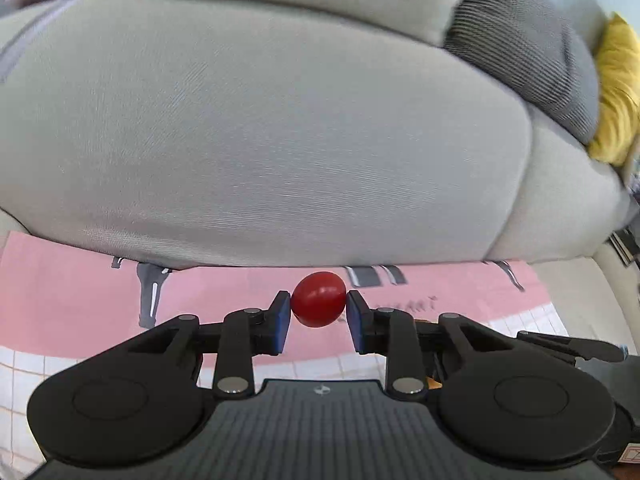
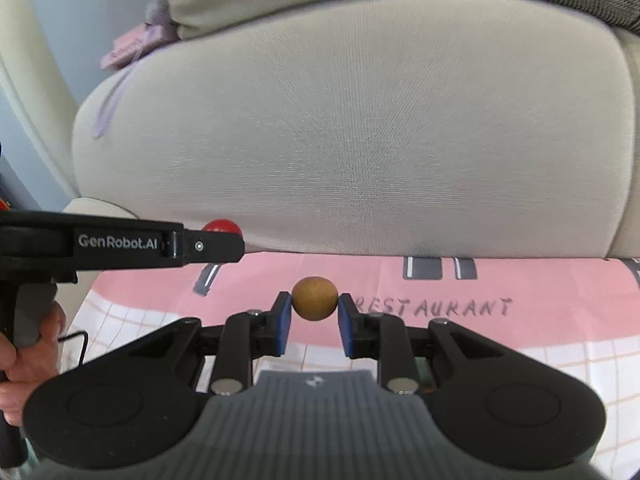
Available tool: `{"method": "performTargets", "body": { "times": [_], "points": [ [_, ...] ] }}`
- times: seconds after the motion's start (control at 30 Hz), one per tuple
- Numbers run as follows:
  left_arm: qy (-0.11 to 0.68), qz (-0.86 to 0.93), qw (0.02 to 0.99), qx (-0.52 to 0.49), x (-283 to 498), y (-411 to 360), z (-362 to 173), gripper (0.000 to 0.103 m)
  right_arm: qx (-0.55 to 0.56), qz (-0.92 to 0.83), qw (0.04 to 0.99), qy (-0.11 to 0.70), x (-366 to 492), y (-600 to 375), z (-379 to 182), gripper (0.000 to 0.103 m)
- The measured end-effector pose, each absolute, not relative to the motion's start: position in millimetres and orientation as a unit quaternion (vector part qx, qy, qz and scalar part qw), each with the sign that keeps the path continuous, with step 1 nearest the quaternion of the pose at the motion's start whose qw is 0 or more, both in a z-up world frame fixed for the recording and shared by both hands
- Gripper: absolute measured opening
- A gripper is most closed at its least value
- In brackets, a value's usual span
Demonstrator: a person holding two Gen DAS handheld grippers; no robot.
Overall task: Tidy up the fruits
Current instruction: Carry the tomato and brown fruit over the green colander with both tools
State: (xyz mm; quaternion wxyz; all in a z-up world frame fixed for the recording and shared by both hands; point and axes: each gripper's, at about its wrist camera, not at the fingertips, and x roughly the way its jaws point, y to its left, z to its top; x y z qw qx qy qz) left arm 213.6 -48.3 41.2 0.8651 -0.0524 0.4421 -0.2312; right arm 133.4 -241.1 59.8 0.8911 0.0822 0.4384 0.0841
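A small red tomato-like fruit [image 1: 319, 299] is pinched between the blue pads of my left gripper [image 1: 319, 309], which is shut on it and holds it in the air above a pink cloth [image 1: 72, 292]. My right gripper [image 2: 314, 307] is shut on a small round brown fruit [image 2: 314, 298], also lifted over the cloth [image 2: 560, 296]. In the right wrist view the left gripper's finger [image 2: 208, 246] reaches in from the left, with the red fruit [image 2: 222, 226] peeking above it and a hand [image 2: 28, 344] on its handle.
A large grey sofa cushion [image 1: 260, 132] fills the space straight ahead in both views. A yellow cushion [image 1: 616, 92] sits at the far right. A pink box [image 2: 130, 46] lies at the sofa's back left. The cloth turns to a white grid pattern [image 2: 600, 364] nearer me.
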Motion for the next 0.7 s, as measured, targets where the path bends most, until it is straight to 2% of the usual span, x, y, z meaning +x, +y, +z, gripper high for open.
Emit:
{"method": "performTargets", "body": {
  "times": [0.23, 0.7],
  "points": [
    [0.422, -0.256, 0.869, -0.018, 157.7, -59.1, 70.0, 0.034, 0.063, 0.087, 0.906, 0.41, 70.2, -252.8, 87.6, 0.022],
    [0.425, -0.296, 0.855, 0.024, 96.1, -88.4, 66.3, 0.034, 0.032, 0.067, 0.909, 0.41, -5.4, -266.3, 86.5, 0.022]
  ]
}}
